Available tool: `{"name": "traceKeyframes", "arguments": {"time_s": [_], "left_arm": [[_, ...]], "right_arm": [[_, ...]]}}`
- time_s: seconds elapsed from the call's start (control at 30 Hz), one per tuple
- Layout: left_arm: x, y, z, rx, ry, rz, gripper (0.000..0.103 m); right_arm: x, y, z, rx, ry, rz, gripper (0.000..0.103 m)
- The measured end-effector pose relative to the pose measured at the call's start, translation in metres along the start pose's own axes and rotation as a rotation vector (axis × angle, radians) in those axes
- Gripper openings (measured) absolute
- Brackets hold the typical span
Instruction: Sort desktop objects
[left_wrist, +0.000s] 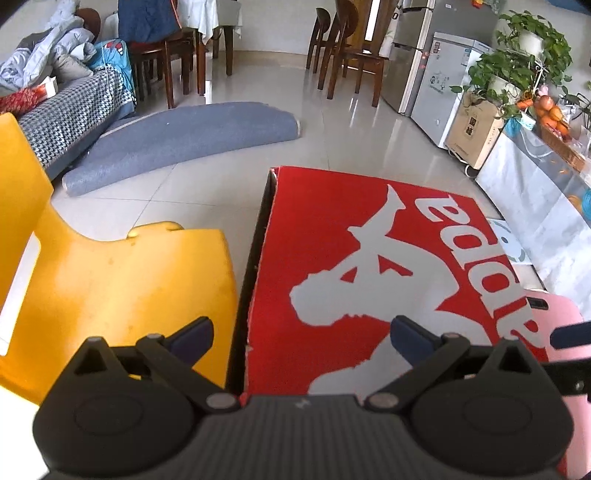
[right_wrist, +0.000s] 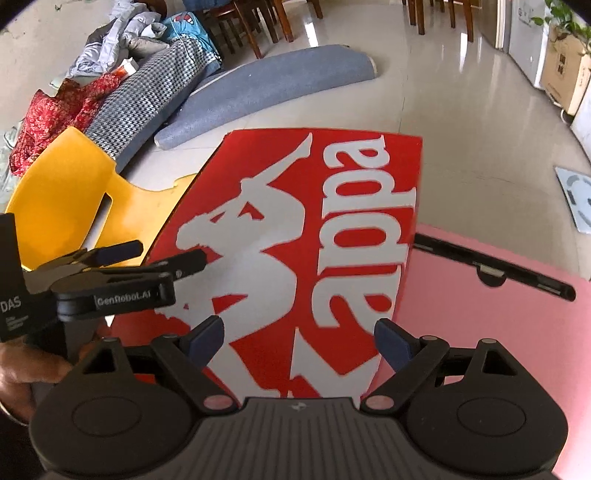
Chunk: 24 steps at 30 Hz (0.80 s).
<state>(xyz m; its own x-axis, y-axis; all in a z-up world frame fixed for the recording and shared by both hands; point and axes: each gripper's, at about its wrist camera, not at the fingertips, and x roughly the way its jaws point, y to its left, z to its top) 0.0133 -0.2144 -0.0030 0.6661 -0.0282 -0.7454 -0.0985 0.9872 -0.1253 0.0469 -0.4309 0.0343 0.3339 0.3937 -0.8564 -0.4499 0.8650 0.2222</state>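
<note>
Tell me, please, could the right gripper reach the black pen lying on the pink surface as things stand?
Probably yes: the right gripper is open and empty over the red box, and nothing lies between it and the black pen on the pink surface.

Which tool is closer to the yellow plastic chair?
Left. The left tool hovers at the red box's edge right beside the yellow plastic chair; the right tool sits over the box's opposite side, near the pink surface.

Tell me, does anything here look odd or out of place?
On the floor a blue-grey mat lies folded over and propped against the sofa, not spread flat. Clothes are heaped on that sofa. The red box lid looks intact.
</note>
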Motion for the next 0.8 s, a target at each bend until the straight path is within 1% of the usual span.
{"name": "traceKeyframes", "arguments": {"time_s": [0.2, 0.5, 0.63, 0.73, 0.8], "left_arm": [[-0.001, 0.003, -0.002, -0.003, 0.005, 0.002, 0.102], [-0.007, 0.006, -0.002, -0.024, 0.024, -0.003, 0.103], [-0.013, 0.002, 0.002, 0.009, 0.042, 0.014, 0.103], [-0.02, -0.003, 0.006, 0.048, 0.038, 0.005, 0.103], [-0.023, -0.008, 0.006, 0.092, 0.049, -0.009, 0.103]], "right_arm": [[-0.003, -0.004, -0.006, 0.008, 0.014, -0.003, 0.089], [-0.008, -0.027, -0.013, 0.072, 0.0, -0.05, 0.089], [-0.012, -0.039, -0.011, 0.136, -0.033, -0.07, 0.089], [-0.014, -0.046, -0.009, 0.17, -0.053, -0.087, 0.089], [-0.014, -0.051, -0.008, 0.188, -0.061, -0.096, 0.089]]}}
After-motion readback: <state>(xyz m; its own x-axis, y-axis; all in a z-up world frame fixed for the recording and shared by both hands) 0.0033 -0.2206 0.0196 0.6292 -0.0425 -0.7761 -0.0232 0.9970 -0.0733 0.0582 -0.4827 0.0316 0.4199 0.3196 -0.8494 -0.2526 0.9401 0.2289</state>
